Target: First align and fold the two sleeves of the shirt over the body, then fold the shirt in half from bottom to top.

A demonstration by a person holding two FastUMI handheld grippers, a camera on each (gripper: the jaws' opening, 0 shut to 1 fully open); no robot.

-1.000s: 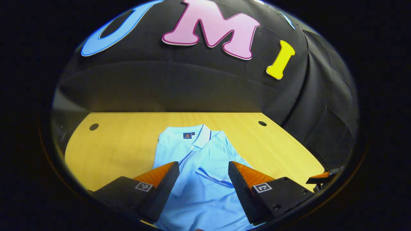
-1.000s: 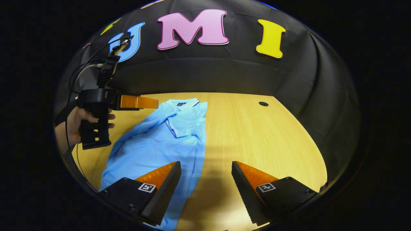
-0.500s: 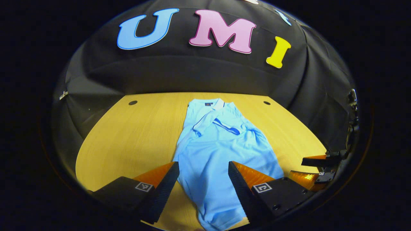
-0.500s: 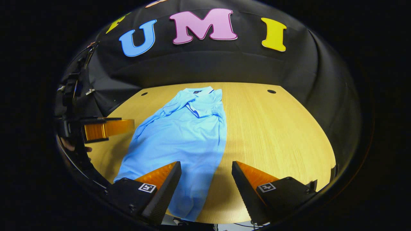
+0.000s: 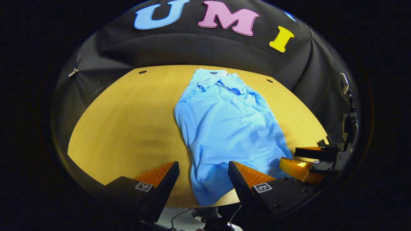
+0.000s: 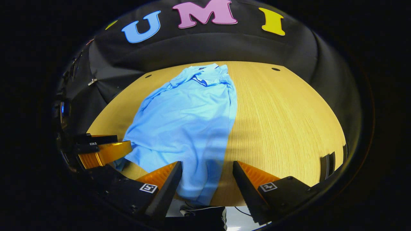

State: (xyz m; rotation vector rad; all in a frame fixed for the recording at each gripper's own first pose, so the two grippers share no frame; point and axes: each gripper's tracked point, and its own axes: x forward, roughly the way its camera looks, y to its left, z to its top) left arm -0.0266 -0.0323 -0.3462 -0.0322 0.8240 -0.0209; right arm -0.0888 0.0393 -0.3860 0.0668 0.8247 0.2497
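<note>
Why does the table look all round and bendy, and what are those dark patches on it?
Left gripper view: the fisheye lens bows the table edge into a curve; a soft shadow lies left of the shirt. Right gripper view: same bulging, with a darker patch on the wood beside the shirt's edge. Both are sharp, and the open tongs look oversized near the lens.

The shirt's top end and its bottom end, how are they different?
The shirt's top end lies far off by the booth wall, bunched, with the collar and folded sleeves stacked on it. Its bottom end lies at the table's near edge, one smooth layer, between the left gripper's open fingers. Both are light blue and rest on the table.
</note>
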